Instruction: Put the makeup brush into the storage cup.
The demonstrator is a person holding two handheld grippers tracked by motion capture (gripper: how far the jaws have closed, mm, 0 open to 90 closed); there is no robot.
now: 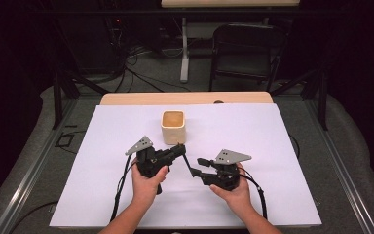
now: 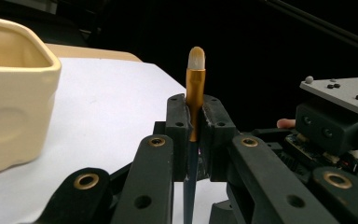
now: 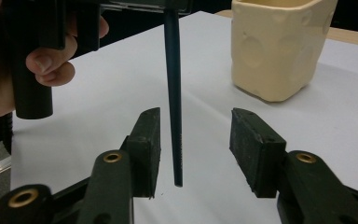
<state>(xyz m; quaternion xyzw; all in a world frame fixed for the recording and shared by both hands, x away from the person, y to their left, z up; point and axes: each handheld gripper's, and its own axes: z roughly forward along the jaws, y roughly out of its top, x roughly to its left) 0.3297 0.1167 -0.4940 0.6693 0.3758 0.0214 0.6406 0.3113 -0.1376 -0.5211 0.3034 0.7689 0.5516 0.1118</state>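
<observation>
- White paper covers the surface (image 1: 253, 204), with a dark room and a folding chair (image 1: 246, 53) behind it.
- At the left, the left gripper (image 2: 195, 116) has its fingers (image 2: 177, 119) clamped tight on a paintbrush (image 2: 195, 93) at its gold ferrule, bristle tip up, dark handle hanging free.
- Just beyond stands the cream ceramic cup (image 1: 173, 126), near the brush but apart from it.
- At the right, the right gripper (image 3: 196, 140) stands about half open, fingers (image 3: 251, 144) either side of the handle (image 3: 175, 116) without touching it.
- Judged step: a hand-over that leaves the brush with the left gripper; next, clearing the right away and tipping the brush into the cup.
</observation>
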